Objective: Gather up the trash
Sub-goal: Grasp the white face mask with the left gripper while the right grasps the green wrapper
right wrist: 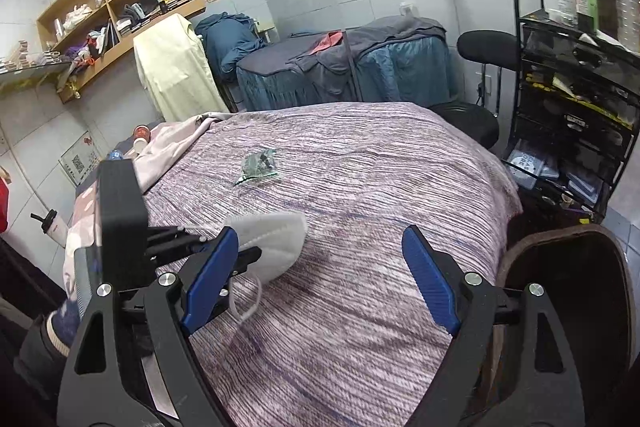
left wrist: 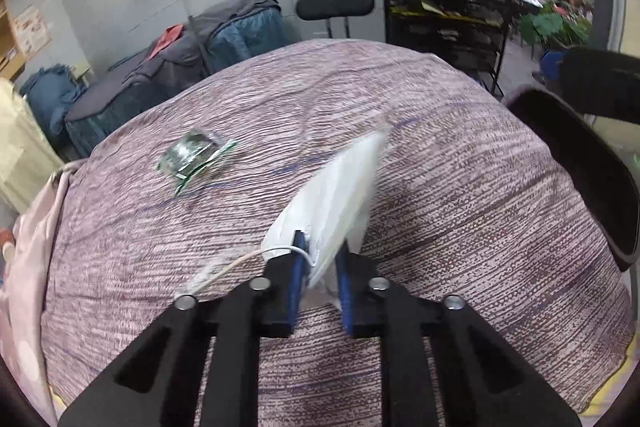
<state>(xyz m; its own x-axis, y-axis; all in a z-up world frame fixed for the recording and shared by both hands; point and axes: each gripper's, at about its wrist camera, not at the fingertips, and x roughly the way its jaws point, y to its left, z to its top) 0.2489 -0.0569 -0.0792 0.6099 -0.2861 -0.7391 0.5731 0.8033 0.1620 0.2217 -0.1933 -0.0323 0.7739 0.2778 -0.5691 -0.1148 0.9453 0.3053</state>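
My left claw [left wrist: 320,251] pinches the white face mask [left wrist: 344,183] at frame centre; right claw [right wrist: 316,275] gapes empty above the bed [right wrist: 380,155]

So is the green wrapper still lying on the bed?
Yes, the green wrapper lies flat on the purple bedspread, with nothing holding it.

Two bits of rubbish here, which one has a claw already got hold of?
The white face mask, pinched in the left claw. The green wrapper lies untouched farther up the bedspread, and the right claw is open and empty.

The brown bin [right wrist: 568,307] is cut off at the frame edge; the green wrapper [left wrist: 192,157] is blurred.
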